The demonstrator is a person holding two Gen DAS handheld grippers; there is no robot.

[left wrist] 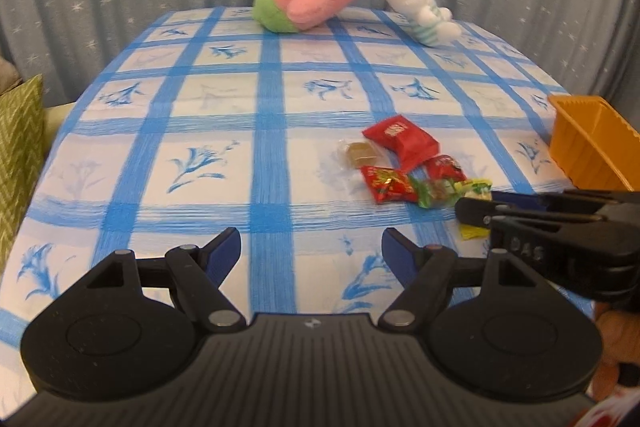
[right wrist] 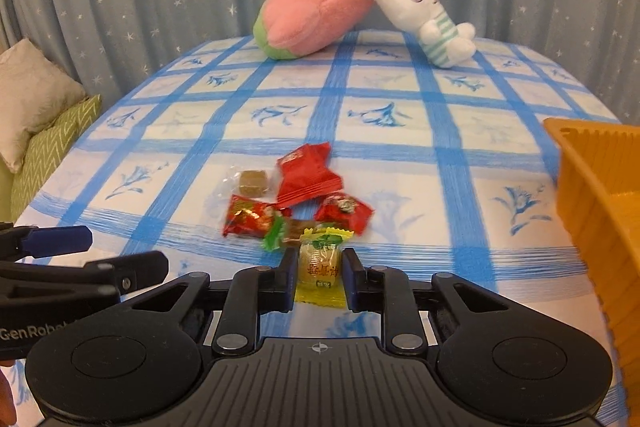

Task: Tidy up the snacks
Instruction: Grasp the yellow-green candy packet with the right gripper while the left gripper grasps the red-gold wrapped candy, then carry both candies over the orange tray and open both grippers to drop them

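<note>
- The right gripper [right wrist: 319, 281] is clamping a yellow-wrapped candy [right wrist: 320, 265] between its two blue pads; the wrapper's front tip is sticking out ahead of the fingers and its rear edge is trailing out behind them.
- The left gripper [left wrist: 311, 247] is standing wide with nothing between its fingers, over bare blue-checked tablecloth [left wrist: 240, 131]; the snack pile is lying ahead of it and to its right.
- The step in hand appears to be the pick-up of one candy from the near edge of the pile; whether it is already clear of the cloth cannot be told.
- Just ahead of the right gripper, the remaining snacks are lying bunched together: a green-wrapped sweet [right wrist: 276, 233], two small red packets [right wrist: 248, 219] [right wrist: 346, 211], a larger red packet [right wrist: 306, 175] and a clear-wrapped brown cube [right wrist: 252, 182].
- The orange bin [right wrist: 592, 195] is standing to the right of the right gripper, open side up, and is the likely destination.
- The next move is calling for a lift and a swing to the right over the bin's near wall, then a release inside.
- The held wrapper is touching or nearly touching the green-wrapped sweet; a careless lift risks dragging it.
- A pink plush toy [right wrist: 316, 13] and a white rabbit plush [right wrist: 420, 15] are lying far ahead, well apart from the work.
</note>
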